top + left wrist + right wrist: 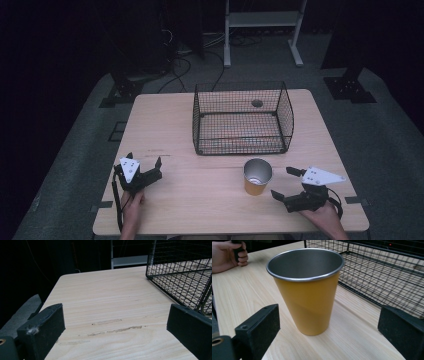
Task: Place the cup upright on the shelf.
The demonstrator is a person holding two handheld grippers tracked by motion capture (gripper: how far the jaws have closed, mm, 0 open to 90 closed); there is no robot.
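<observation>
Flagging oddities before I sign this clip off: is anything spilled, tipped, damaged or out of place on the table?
Nothing stands out. The yellow cup stands upright and the wire basket sits square; the table only shows faint scuff marks on its surface.

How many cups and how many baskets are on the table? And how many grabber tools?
Yellow metal cup with a silver inside: 1
Black wire mesh basket: 1
Black two-jaw grippers, left and right: 2
Total: 4 things at the light wooden table.
</observation>
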